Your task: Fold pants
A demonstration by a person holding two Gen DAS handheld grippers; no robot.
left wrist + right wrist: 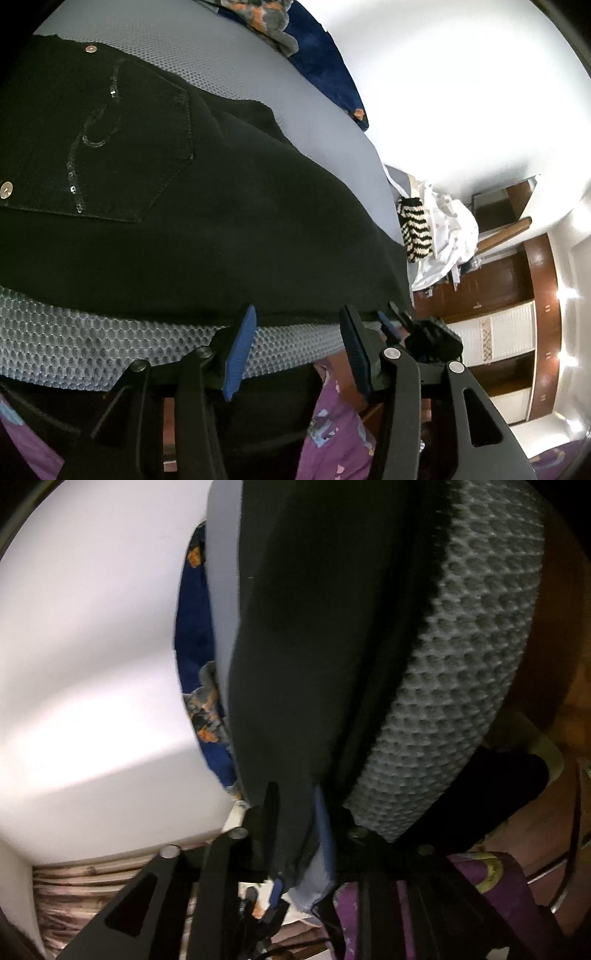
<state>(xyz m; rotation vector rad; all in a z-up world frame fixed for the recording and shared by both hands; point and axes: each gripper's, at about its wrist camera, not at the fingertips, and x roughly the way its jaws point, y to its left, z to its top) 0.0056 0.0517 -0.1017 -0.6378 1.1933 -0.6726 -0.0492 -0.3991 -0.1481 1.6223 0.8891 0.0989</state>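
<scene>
Black pants (pixel 184 192) lie folded on the grey mattress (pixel 92 343). Left gripper (pixel 295 325) stands apart, empty, at the near hem. Right gripper (pixel 295 812) straddles dark cloth, clamping uncertain. Edges are best aligned before release is completed.

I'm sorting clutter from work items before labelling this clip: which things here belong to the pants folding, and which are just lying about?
Part of the job:
black pants
grey mesh mattress
left hand-held gripper
right hand-held gripper

Lying about:
blue patterned blanket
striped knit item
white clothes pile
</scene>
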